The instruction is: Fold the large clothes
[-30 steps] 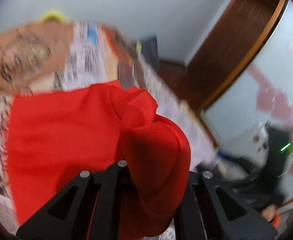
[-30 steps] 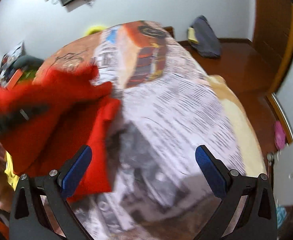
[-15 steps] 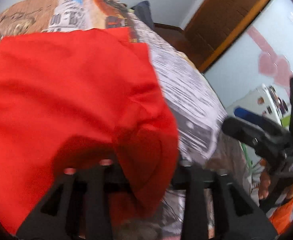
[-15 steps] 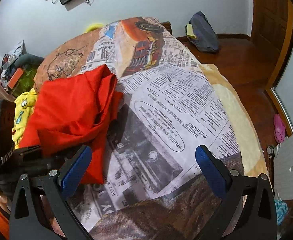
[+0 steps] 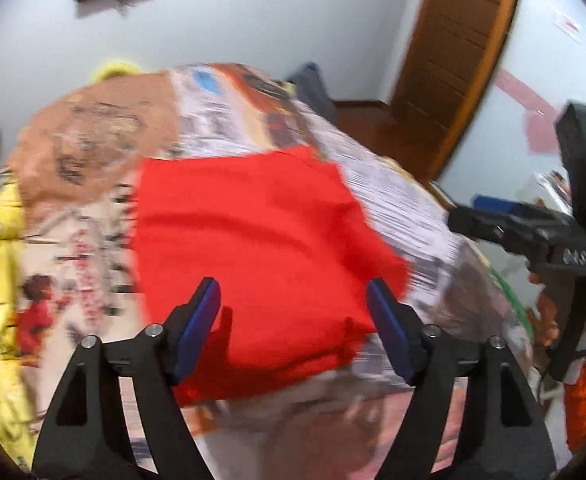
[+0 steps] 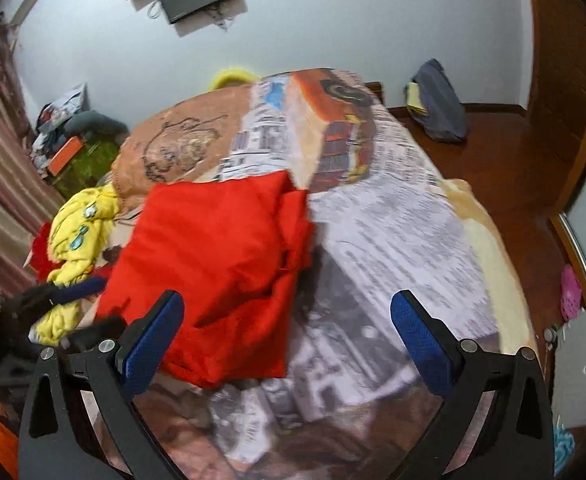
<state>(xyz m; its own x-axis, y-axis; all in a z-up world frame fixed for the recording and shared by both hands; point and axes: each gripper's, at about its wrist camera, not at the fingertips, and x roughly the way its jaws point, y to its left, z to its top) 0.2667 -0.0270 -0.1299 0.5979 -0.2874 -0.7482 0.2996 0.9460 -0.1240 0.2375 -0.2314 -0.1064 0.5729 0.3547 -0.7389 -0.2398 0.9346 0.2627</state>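
- Left claw (image 5: 293,320) is opening, nothing pinched, so the red garment (image 5: 253,240) lies folded on the bed (image 6: 393,240)
- Right claw (image 6: 287,334) hangs wide open, empty, beside it

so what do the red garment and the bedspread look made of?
Red garment: looks like a thin matte woven or knit fabric, maybe cotton; it creases softly and shows no sheen. Bedspread: seems a plush printed blanket, fleece-like, judging by its soft thick edge and newspaper-style print. Blur leaves both uncertain.
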